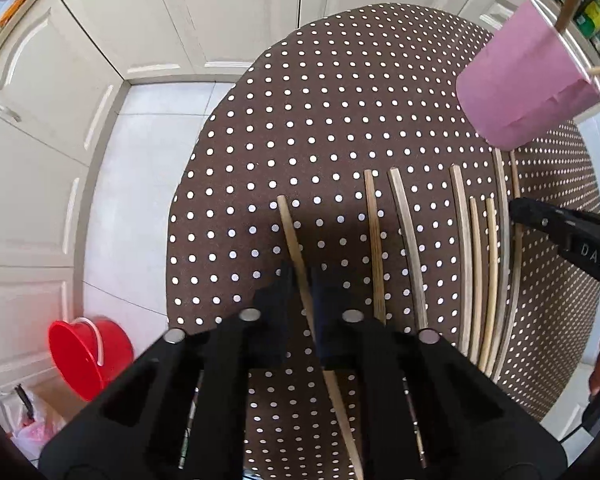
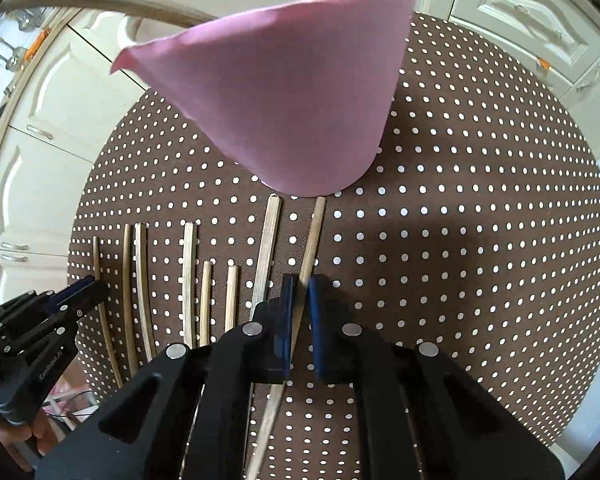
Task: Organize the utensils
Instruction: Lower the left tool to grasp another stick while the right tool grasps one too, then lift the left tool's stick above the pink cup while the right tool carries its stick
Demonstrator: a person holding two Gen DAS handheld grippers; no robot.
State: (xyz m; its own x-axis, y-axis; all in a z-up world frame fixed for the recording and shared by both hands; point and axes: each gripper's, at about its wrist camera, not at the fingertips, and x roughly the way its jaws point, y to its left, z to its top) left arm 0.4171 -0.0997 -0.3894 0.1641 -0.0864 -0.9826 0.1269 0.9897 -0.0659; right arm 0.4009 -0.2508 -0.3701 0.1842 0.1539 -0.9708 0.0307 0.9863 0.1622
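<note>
Cream cabinets (image 1: 80, 80) ring a round table (image 1: 320, 100) under a brown polka-dot cloth. Wooden chopsticks (image 2: 190, 276) lie in a row across its middle, below a pink holder (image 2: 284, 112) at the top of the right wrist frame. Left gripper (image 1: 302, 280) is closed on the leftmost stick (image 1: 290, 232); right gripper (image 2: 300, 292) is closed on the rightmost stick (image 2: 314, 232). Lower left, a red bucket (image 1: 84, 354) sits on the floor.

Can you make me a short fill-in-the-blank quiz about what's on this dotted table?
The tablecloth is brown with ___ dots.
The cup holding two chopsticks is ___ in colour.
The right hand-held gripper has its fingers on either side of a single ___.
On the floor stands a ___ bucket.

Missing words: white; pink; chopstick; red
</note>
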